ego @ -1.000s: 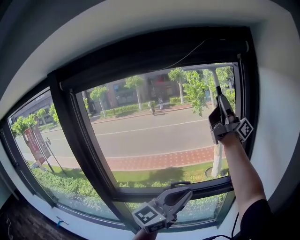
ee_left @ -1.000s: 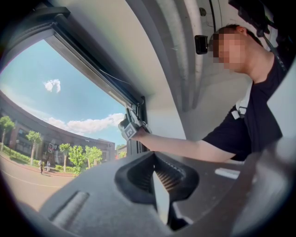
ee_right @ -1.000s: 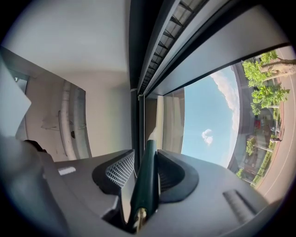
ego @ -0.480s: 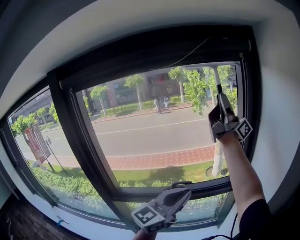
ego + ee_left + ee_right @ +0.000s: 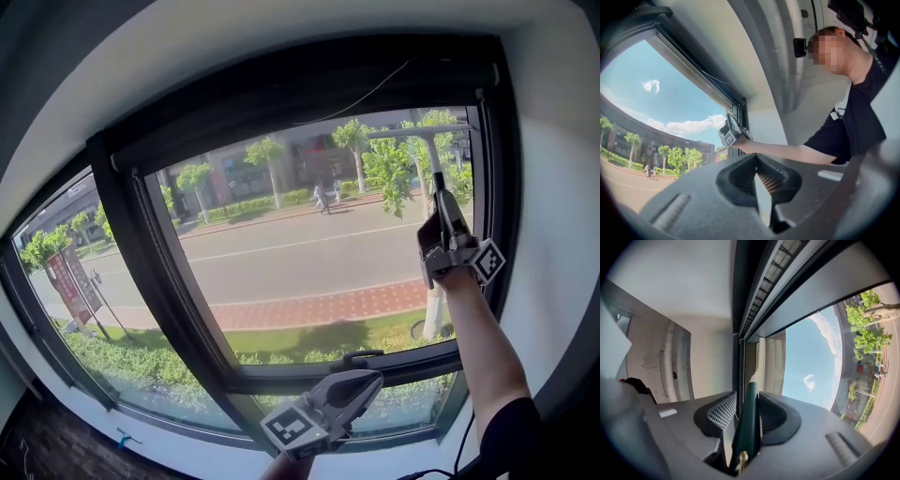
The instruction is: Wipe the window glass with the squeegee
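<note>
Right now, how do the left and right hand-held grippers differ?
1. The right hand-held gripper is shut on the squeegee, by its dark green handle; the left hand-held gripper is shut on nothing.
2. The right one is up high beside the right side of the window frame; the left one sits low, near the bottom rail.
Shared: both are grey with a marker cube.

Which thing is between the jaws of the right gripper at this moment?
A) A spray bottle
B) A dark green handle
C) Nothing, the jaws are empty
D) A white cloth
B: the right gripper view shows the right gripper closed on the dark green squeegee handle, which points up toward the window frame.
</note>
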A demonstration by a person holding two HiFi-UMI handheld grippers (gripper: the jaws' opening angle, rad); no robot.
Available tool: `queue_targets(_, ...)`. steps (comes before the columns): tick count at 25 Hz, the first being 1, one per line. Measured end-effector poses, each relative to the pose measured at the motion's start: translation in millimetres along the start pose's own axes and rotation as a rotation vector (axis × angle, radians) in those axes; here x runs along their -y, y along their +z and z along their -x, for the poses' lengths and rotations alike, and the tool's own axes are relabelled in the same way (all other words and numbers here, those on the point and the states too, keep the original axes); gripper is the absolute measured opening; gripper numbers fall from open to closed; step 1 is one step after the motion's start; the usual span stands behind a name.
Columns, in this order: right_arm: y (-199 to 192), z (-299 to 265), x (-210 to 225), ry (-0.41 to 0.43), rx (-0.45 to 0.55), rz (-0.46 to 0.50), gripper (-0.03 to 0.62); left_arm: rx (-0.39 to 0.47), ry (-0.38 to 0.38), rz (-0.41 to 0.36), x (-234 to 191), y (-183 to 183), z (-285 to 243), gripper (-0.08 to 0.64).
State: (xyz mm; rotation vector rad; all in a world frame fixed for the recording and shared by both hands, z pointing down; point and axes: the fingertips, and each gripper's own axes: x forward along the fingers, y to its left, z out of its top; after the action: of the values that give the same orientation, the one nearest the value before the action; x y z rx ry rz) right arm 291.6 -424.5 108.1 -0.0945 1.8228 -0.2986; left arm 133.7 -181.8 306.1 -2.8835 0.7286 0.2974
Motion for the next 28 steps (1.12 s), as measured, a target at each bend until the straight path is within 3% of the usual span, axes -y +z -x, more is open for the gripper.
queue_targets(28,-23,94,14,-0.066,0.025,-0.02,0.155,-0.012,0.024,0.049,4,-15,17,0.003)
